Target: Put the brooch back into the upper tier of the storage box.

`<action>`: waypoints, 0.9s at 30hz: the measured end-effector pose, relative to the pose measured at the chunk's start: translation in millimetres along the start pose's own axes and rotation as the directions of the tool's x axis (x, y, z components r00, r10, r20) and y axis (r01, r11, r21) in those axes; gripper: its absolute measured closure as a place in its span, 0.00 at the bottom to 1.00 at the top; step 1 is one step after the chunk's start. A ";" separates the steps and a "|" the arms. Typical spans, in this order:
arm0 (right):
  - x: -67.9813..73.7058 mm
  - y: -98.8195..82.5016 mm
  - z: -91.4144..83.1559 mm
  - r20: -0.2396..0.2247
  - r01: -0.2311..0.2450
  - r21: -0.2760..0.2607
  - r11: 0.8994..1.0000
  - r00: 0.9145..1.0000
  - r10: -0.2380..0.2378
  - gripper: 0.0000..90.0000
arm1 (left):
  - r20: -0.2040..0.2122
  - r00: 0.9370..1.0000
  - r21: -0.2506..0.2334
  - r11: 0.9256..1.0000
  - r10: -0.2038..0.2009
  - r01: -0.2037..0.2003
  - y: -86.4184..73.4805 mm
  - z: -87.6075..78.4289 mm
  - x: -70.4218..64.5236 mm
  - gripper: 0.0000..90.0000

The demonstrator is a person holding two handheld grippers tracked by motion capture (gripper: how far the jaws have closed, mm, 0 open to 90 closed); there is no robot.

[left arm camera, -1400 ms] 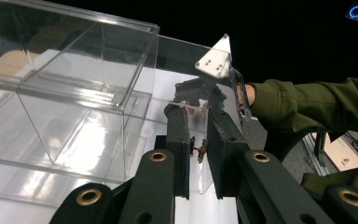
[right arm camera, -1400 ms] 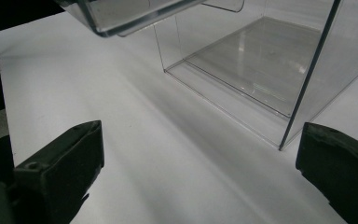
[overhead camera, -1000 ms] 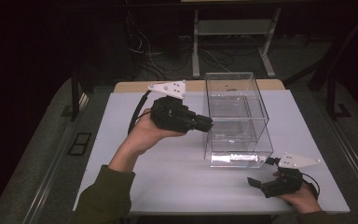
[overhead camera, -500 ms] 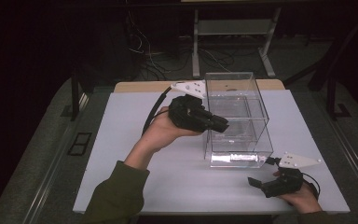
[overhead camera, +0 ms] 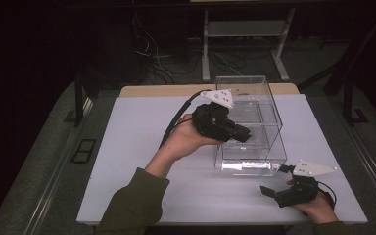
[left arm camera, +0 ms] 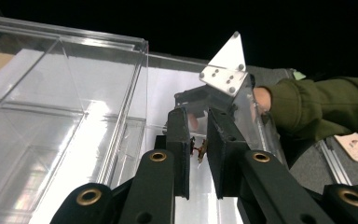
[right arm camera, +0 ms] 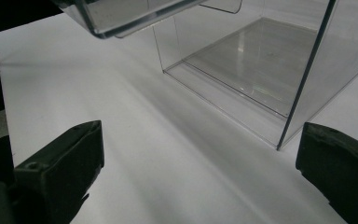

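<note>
The room is dark, and the light falls mostly on the white table (overhead camera: 127,147), which takes the centre of the high view. A wooden edge (overhead camera: 166,90) shows at its 12 o'clock side. Grey carpet floor (overhead camera: 34,171) lies at 9 o'clock. At 12 o'clock stands a pale metal frame (overhead camera: 245,29), with loose cables (overhead camera: 152,58) beside it at 11 o'clock.

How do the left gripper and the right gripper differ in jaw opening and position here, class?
The left gripper has its jaws nearly closed; the right gripper has them spread wide. The left gripper is raised against the clear box; the right gripper sits low by the table's near edge. Both are black, each with a grey plate.
</note>
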State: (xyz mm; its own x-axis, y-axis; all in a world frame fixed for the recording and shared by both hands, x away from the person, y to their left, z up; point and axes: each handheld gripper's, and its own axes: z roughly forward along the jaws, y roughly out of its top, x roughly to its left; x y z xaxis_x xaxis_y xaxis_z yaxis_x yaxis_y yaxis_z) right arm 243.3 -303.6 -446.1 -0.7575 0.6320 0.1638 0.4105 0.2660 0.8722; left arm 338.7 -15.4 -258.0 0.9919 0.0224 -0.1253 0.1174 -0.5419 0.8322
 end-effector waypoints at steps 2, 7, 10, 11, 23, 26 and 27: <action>0.1 0.0 -0.1 0.000 0.001 -0.001 1.000 1.000 -0.001 0.01 | -0.004 1.000 0.012 1.000 0.003 -0.003 0.8 4.6 -0.3 0.87; 0.0 0.0 -0.6 0.000 -0.002 -0.003 1.000 1.000 0.002 0.01 | -0.033 0.999 0.044 0.999 0.013 -0.011 2.3 17.7 -1.9 0.87; -0.1 0.0 -0.6 0.000 -0.001 -0.003 1.000 1.000 0.001 0.01 | -0.035 0.999 0.047 0.999 0.025 -0.024 3.9 17.2 -0.8 0.87; -0.1 0.0 -0.6 0.000 -0.001 -0.003 1.000 1.000 0.001 0.01 | -0.038 0.999 0.045 0.999 0.016 -0.014 4.1 18.9 -1.8 0.87; 0.1 0.1 -0.8 -0.002 -0.001 -0.004 1.000 1.000 0.001 0.01 | -0.049 0.999 0.035 0.999 0.015 -0.013 4.4 19.2 -2.0 0.76; 0.1 0.1 -0.9 -0.002 0.000 -0.003 1.000 1.000 0.000 0.01 | -0.049 0.999 0.028 1.000 0.012 -0.011 4.3 17.2 -2.3 0.74; 0.1 0.1 -1.0 -0.003 0.001 -0.003 1.000 1.000 -0.001 0.01 | -0.049 0.999 0.028 1.000 0.012 -0.011 4.3 17.2 -2.3 0.73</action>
State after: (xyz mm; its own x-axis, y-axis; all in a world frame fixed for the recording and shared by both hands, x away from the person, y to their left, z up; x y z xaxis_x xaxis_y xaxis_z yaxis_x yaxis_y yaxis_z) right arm 242.8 -304.2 -445.5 -0.7594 0.6296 0.1642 0.4080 0.2642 0.8739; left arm 336.1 -32.2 -263.4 0.9944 0.0575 -0.0885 0.1055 -0.5653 0.8181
